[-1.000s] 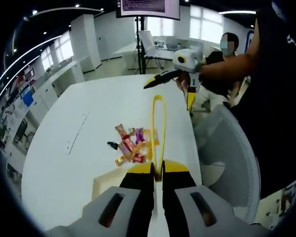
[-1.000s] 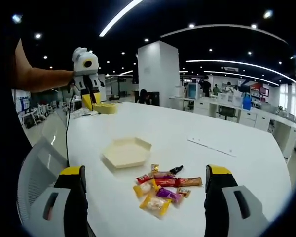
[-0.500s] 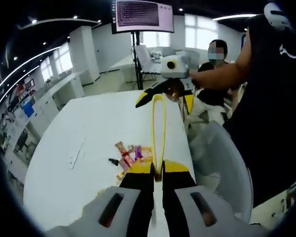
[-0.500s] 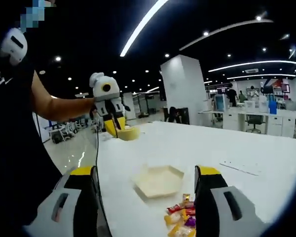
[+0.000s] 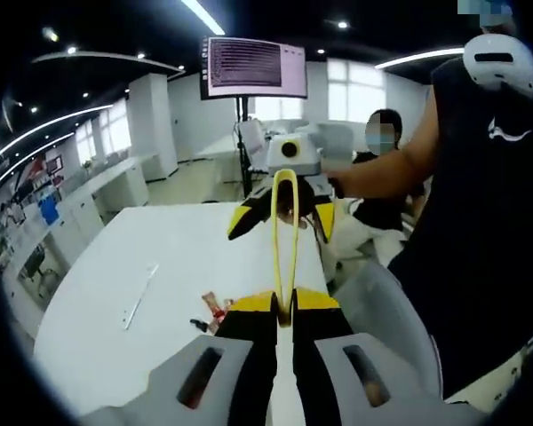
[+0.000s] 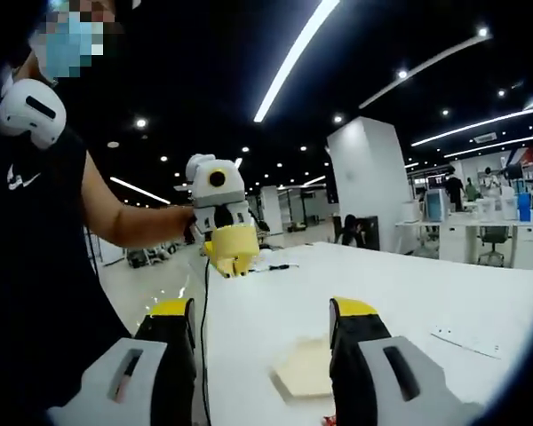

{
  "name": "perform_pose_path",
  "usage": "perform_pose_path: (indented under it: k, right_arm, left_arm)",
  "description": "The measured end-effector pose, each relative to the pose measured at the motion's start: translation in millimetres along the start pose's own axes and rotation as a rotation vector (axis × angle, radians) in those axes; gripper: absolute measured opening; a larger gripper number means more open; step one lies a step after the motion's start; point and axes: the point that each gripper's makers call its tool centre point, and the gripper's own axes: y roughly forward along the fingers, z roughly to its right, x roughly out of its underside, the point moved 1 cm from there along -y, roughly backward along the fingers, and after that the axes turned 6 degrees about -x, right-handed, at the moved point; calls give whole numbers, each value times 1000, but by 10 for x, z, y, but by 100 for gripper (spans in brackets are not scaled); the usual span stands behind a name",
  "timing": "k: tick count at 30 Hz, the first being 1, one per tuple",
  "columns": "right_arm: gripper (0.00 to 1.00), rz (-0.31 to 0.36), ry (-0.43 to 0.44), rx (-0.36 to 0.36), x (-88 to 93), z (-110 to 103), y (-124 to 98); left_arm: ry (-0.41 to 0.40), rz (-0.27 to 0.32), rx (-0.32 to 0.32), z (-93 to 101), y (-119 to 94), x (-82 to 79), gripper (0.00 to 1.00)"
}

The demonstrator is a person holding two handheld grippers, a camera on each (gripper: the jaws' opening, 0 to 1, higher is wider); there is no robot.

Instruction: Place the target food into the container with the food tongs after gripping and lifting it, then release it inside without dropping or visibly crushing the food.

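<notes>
While left gripper (image 5: 284,312) clenches tongs (image 5: 284,232), right gripper (image 6: 262,312) released; snacks (image 5: 215,311) partly hidden, seemingly.

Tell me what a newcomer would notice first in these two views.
In the left gripper view, the yellow food tongs stand up from the shut left gripper, with the right gripper raised just beyond them. In the right gripper view, the left gripper is held up over the white table, and the beige hexagonal container lies between the open right gripper's jaws.
</notes>
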Motion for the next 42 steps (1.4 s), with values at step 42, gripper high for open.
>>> perform_pose_path:
  k: [42]
  right_arm:
    - [19, 50, 22, -170, -86, -358, 506]
  left_arm:
    - [-118, -4, 73, 225, 179, 7, 0]
